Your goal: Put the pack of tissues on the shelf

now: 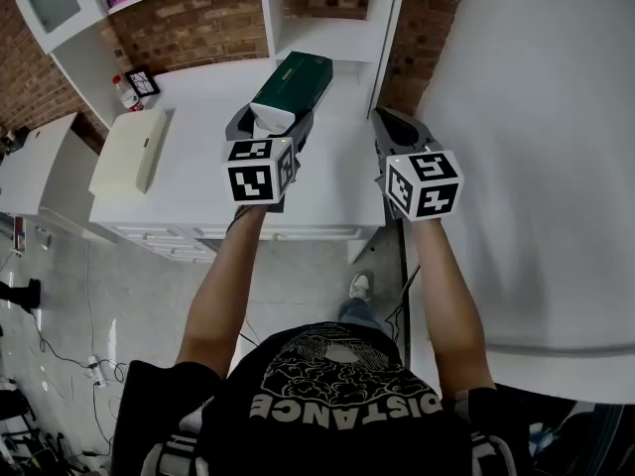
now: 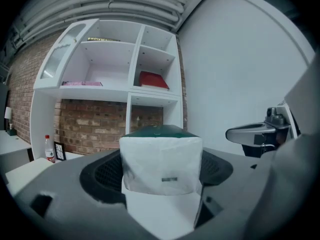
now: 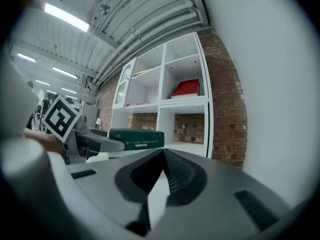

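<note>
The pack of tissues is a long box with a dark green top and a white end. My left gripper is shut on its near end and holds it level above the white desk, pointing at the shelf unit. The lower right cubby of the white shelf unit lies just beyond the pack's far end. My right gripper hovers to the right of the pack, jaws shut with nothing between them. From the right gripper view the pack shows side on.
A cream flat box, a red-capped bottle and a small framed picture sit at the desk's left. A red item and a pink one lie on upper shelves. A white wall stands at the right.
</note>
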